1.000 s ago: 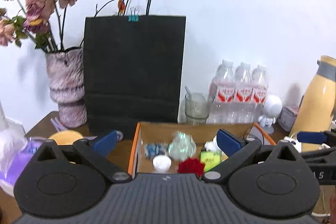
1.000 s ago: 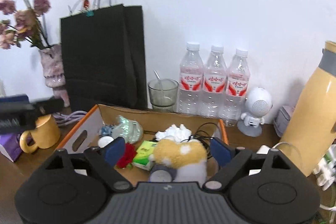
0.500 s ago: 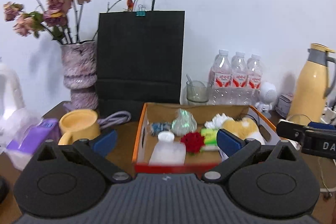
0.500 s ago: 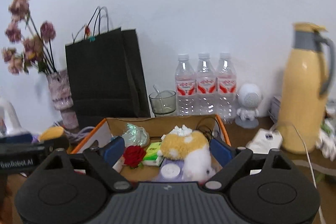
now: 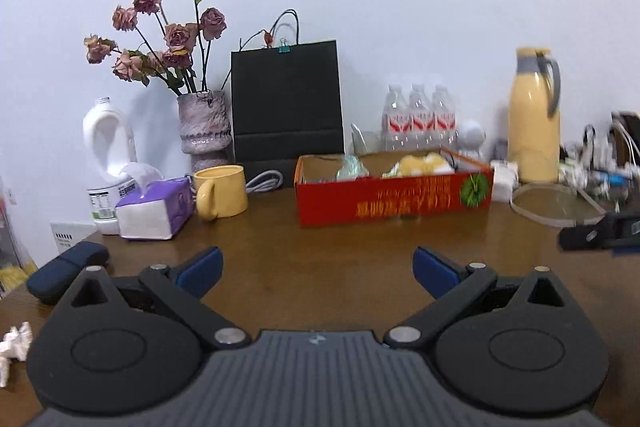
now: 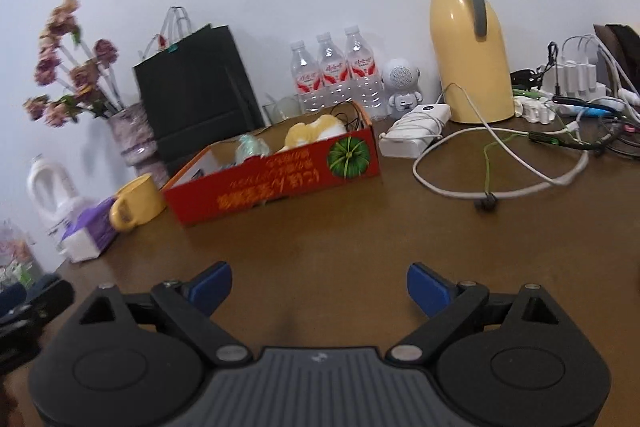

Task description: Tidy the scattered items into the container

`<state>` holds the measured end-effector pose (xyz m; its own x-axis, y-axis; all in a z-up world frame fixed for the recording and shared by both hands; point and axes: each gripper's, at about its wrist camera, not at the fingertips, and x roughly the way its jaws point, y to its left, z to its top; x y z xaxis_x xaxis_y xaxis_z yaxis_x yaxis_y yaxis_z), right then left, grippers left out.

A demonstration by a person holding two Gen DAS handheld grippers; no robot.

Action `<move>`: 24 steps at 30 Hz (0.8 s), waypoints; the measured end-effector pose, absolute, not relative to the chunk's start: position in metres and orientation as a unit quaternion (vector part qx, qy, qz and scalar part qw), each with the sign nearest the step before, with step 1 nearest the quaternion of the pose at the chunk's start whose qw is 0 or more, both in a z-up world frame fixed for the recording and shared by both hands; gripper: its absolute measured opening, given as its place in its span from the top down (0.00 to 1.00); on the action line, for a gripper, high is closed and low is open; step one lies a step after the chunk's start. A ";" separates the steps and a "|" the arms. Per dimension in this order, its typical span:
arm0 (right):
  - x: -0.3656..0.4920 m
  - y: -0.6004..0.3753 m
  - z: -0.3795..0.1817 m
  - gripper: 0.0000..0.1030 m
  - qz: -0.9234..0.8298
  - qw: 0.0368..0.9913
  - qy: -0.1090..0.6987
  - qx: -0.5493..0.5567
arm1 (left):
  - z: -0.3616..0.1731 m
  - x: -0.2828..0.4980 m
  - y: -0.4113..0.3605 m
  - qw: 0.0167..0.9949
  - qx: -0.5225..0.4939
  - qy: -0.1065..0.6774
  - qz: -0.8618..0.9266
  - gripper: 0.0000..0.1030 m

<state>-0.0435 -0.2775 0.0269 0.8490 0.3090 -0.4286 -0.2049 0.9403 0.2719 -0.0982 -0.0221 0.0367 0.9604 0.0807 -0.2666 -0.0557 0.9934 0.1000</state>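
The red cardboard box (image 5: 394, 201) (image 6: 276, 187) stands on the brown table, well ahead of both grippers. Inside it show a yellow-and-white plush (image 5: 420, 163) (image 6: 316, 131) and a clear crinkled wrapper (image 5: 352, 167) (image 6: 252, 147). My left gripper (image 5: 317, 259) is open over bare tabletop, with nothing between its blue pads. My right gripper (image 6: 319, 275) has its jaws opening, also with nothing between them. A dark blue case (image 5: 66, 271) and a crumpled white paper (image 5: 14, 347) lie at the table's left near corner.
Left of the box are a yellow mug (image 5: 222, 191), a purple tissue pack (image 5: 154, 205) and a white jug (image 5: 108, 163). Behind stand a vase of dried roses (image 5: 204, 131), a black paper bag (image 5: 286, 107) and water bottles (image 6: 336, 75). A yellow thermos (image 6: 468, 55) and looped cables (image 6: 500, 163) fill the right.
Both grippers have drawn back from over the box and sunk toward the table; the box now sits far ahead. The right jaws stand slightly wider.
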 end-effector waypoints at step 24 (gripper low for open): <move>0.023 -0.213 -0.002 0.07 0.155 0.936 0.317 -0.006 | 0.010 0.013 0.003 0.948 0.001 0.318 0.012 0.00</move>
